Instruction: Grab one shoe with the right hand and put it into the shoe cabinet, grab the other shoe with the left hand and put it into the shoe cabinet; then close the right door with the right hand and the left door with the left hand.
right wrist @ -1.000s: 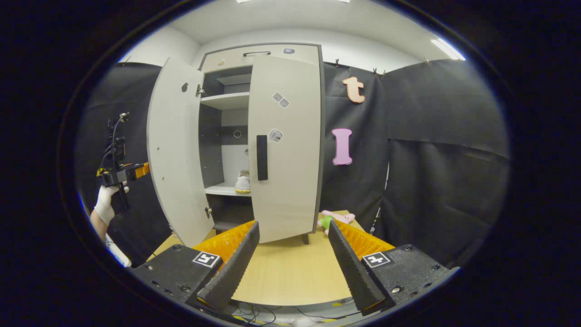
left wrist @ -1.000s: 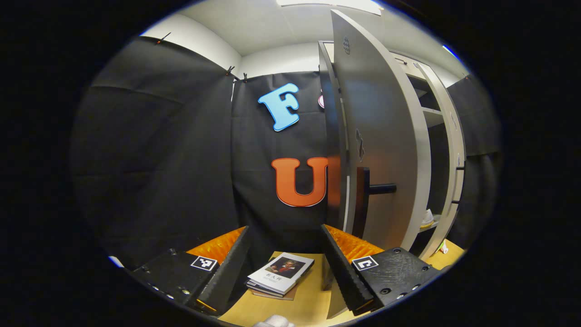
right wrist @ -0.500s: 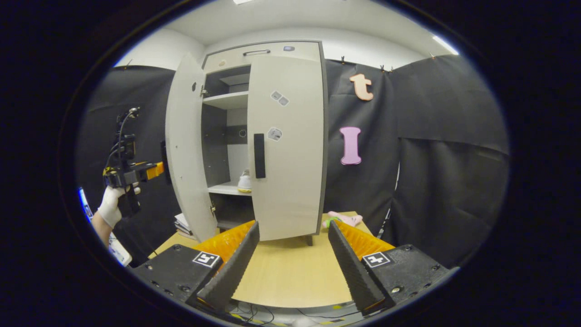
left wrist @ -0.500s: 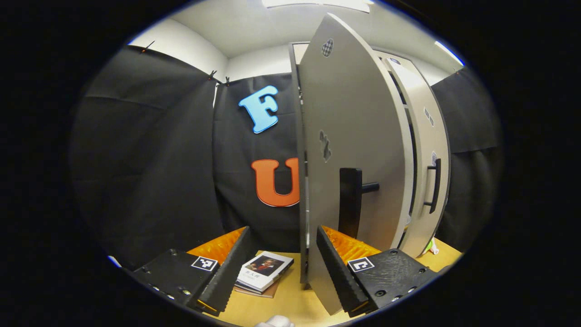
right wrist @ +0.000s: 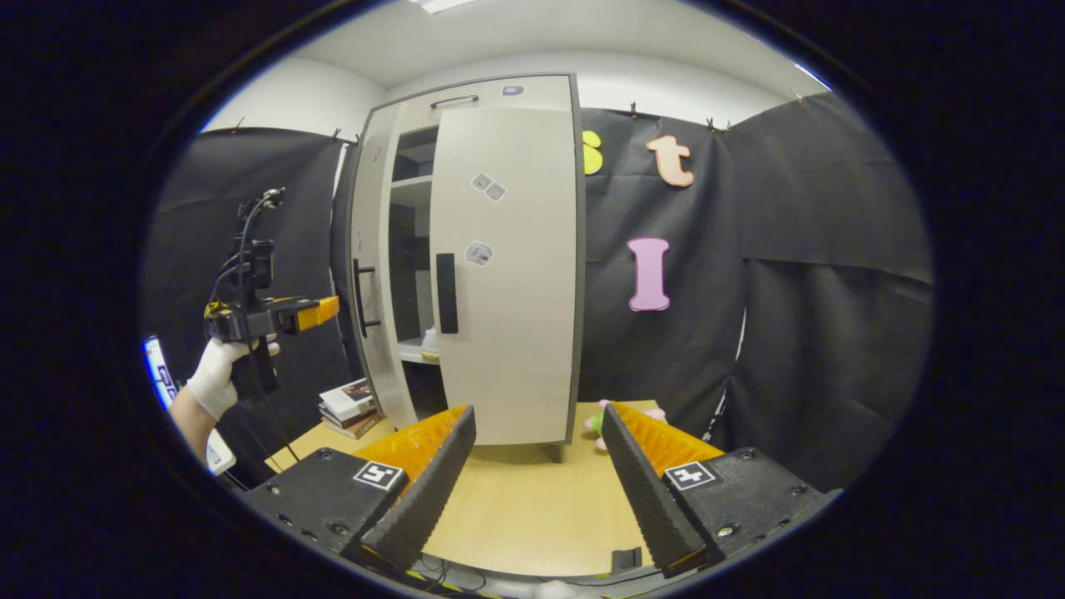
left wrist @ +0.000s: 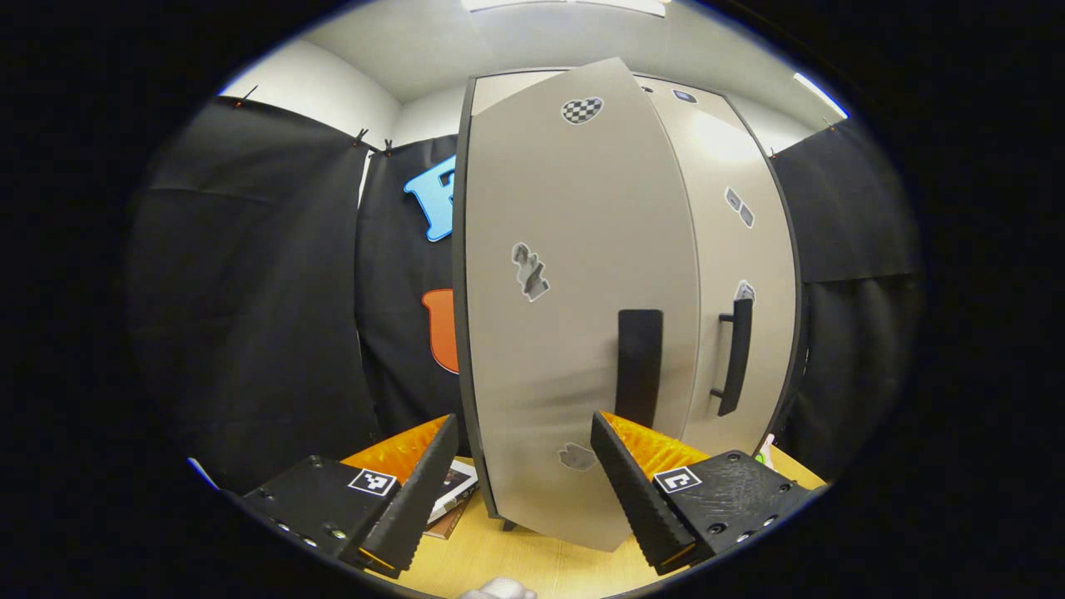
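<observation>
L gripper (left wrist: 516,491): fingers apart, nothing between them. It sat right in front of the left door (left wrist: 574,316); I couldn't tell if a finger touched the panel.
R gripper (right wrist: 532,487): jaws apart too, empty, held back over the table (right wrist: 516,499), well clear of the cabinet.
Left door: nearly shut but not home — in the right gripper view a dark gap stood between it and the right door (right wrist: 507,274).
Right door: looked closed flush w/ the frame.
Shoe (right wrist: 429,339): one pale shoe seen through the gap on the shelf, inside the shoe cabinet (right wrist: 466,249). The 2nd shoe I couldn't make out.
Step in hand: I judged it the last one — pushing the left door to.
How I'd do it well: press flat on the panel near the handle (left wrist: 639,366) side, far from the hinge, slow & straight, w/ fingertips kept out of the closing gap.
Risk: a hard shove might bounce the door back or rock the cabinet.
Nearby: books (right wrist: 349,406) beside the cabinet's left foot, clear of the swing.
</observation>
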`<action>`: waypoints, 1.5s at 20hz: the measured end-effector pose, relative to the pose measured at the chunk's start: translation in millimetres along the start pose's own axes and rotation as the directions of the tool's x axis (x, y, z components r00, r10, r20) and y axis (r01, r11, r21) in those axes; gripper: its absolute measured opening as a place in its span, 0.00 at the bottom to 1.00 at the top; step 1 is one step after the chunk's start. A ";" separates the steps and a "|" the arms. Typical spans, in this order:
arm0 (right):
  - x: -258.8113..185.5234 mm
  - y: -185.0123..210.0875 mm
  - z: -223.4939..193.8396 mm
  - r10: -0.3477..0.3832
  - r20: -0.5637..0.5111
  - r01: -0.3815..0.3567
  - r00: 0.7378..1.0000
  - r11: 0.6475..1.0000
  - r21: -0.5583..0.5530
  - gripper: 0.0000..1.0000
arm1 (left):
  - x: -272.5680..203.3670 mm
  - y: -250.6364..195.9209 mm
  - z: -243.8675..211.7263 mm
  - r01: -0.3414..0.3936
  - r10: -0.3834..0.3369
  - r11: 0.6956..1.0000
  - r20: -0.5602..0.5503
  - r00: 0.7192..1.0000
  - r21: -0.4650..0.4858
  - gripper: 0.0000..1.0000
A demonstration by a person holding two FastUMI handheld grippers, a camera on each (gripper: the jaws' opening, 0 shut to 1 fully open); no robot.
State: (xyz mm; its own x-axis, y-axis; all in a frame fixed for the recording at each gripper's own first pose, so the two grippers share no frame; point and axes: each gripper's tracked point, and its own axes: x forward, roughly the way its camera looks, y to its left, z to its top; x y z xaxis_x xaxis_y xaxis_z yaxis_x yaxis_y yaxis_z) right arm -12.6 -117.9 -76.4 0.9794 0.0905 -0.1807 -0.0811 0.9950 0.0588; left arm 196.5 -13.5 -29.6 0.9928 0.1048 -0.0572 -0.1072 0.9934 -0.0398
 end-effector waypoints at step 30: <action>-25.5 75.1 42.0 -0.014 0.131 0.012 0.991 1.000 0.018 0.99 | -187.5 22.5 6.5 0.057 -0.057 0.998 0.009 0.998 -0.020 0.96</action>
State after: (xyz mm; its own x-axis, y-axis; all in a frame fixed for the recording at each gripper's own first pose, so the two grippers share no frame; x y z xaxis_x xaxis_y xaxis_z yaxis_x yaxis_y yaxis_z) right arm -35.9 -47.2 -26.2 0.9962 0.0704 -0.0510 -0.0665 0.9950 0.0740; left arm 8.3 -10.5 -13.3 0.9978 0.0484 -0.0462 -0.0513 0.9967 -0.0626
